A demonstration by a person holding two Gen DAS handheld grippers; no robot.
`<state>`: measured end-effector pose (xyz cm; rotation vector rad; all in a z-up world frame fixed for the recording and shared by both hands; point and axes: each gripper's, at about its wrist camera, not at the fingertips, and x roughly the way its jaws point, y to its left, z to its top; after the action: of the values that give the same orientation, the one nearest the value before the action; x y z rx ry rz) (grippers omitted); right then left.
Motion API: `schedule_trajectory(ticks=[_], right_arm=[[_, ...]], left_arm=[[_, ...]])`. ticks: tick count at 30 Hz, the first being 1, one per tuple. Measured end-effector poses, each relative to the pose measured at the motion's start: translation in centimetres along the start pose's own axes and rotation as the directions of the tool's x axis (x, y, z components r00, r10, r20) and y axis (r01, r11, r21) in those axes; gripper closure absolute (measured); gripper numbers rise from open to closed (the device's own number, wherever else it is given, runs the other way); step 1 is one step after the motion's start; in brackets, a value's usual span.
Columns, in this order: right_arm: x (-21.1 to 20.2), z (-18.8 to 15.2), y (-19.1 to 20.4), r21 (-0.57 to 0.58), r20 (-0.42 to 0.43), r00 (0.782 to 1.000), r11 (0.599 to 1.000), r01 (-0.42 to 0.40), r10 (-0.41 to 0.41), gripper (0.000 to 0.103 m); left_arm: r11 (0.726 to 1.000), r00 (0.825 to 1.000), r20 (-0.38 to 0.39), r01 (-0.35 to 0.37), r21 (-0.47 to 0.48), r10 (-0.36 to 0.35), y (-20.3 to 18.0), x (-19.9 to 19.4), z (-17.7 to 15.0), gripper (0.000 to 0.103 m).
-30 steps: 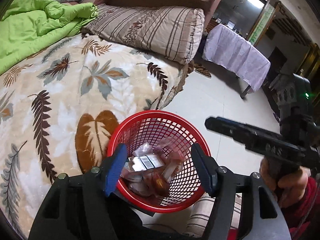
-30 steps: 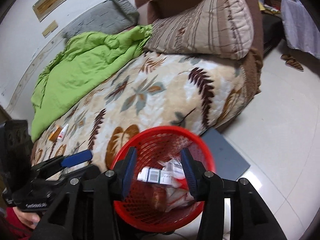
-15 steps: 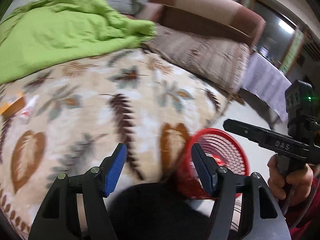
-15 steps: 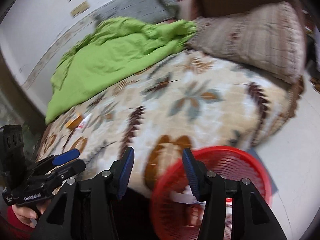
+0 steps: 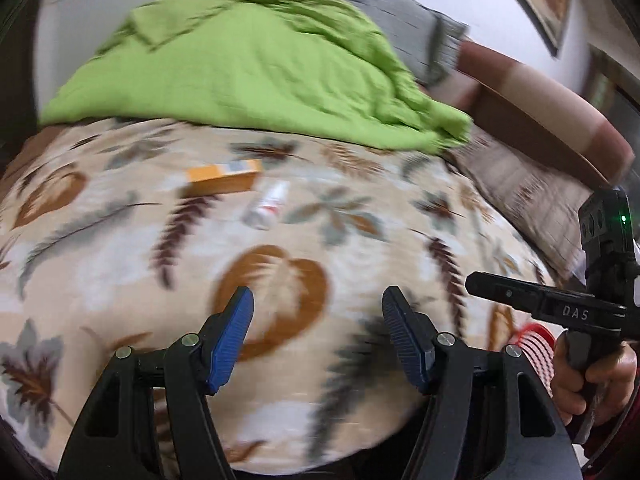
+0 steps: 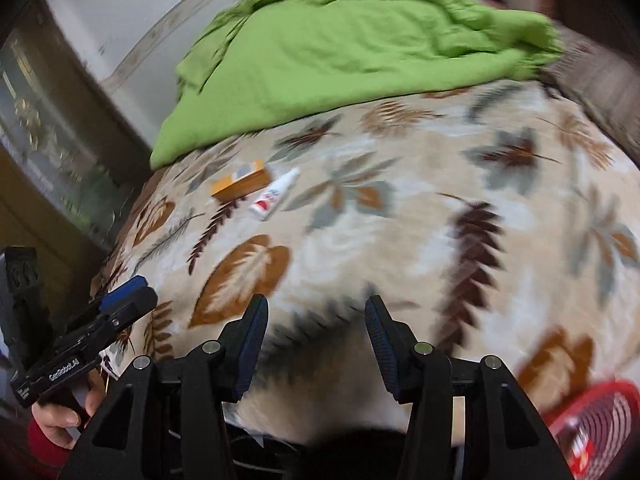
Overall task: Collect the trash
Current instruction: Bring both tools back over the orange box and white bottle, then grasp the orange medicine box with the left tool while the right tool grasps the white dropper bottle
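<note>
Trash on the bed is what we look for first: from the left wrist we see an orange box (image 5: 222,178) lying flat on the leaf-patterned blanket (image 5: 120,240), its long axis running nearly straight across the picture with a slight rise to the right, and just beside its right end a small white tube (image 5: 267,206) whose long axis slants, narrow end up and to the right, wider end down and to the left. Both lie well ahead of our left claw (image 5: 318,332), up and a little left of the gap between its blue pads, below the edge of the green quilt (image 5: 248,68). That claw stands about half open with nothing between its pads. At the right edge we see our right claw (image 5: 476,282) side-on in a hand (image 5: 588,376), with a sliver of the red basket (image 5: 534,346) behind it. From the right wrist, the box (image 6: 240,182) slants up to the right, and the tube (image 6: 274,196), touching or nearly touching its lower right corner, slants the same way, narrow tip up and to the right. Both lie far ahead of our right claw (image 6: 316,330), up and to the left of its gap. It too is roughly half open and empty. The basket (image 6: 596,420) sits at lower right, beside the bed, and our left claw (image 6: 132,292) shows at lower left. The pictures are blurred.
</note>
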<state>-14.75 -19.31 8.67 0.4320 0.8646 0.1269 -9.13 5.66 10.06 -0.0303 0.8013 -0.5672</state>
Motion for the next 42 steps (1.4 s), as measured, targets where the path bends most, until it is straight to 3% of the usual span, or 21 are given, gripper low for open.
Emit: schedule_trajectory(ticks=[5,13,23,27,33,37,40,42], right_arm=[[5.8,3.9,2.4,0.011,-0.051,0.999,1.0,-0.014,0.014,0.049],[14.9,9.2,5.4,0.073,-0.134,0.991,0.997,-0.013,0.023,0.049],[23.4,11.7,5.5,0.193,-0.229,0.973,0.981,0.034,0.011,0.049],[24.1,11.7,5.2,0.18,-0.225,0.974,0.983,0.046,-0.004,0.065],[21.4,11.2,2.9,0.167,-0.188,0.982,0.986,0.018,0.014,0.069],[18.5,9.3,0.9,0.156,-0.171,0.985,0.988,0.01,0.017,0.069],[17.1,8.0,0.0,0.154,-0.17,0.985,0.988,0.0,0.026,0.069],[16.6,7.3,-0.3,0.147,-0.167,0.986,0.989,-0.004,0.029,0.069]], left_arm=[[0.996,0.997,0.016,-0.072,-0.043,0.073,4.6,0.1,1.0,0.037],[0.989,0.991,0.023,-0.132,-0.067,0.133,9.3,1.0,2.7,0.037],[0.986,0.987,0.041,-0.149,-0.07,0.152,12.2,2.4,5.5,0.037],[0.989,0.988,0.044,-0.147,-0.017,0.148,11.6,4.0,6.8,0.036],[0.974,0.987,0.038,-0.158,0.16,0.154,9.0,7.7,9.0,0.031],[0.919,0.978,0.002,-0.194,0.343,0.206,7.1,12.1,10.1,0.03],[0.878,0.963,-0.044,-0.222,0.424,0.265,6.7,15.7,10.7,0.03],[0.87,0.958,-0.079,-0.214,0.444,0.276,7.0,17.6,11.1,0.03]])
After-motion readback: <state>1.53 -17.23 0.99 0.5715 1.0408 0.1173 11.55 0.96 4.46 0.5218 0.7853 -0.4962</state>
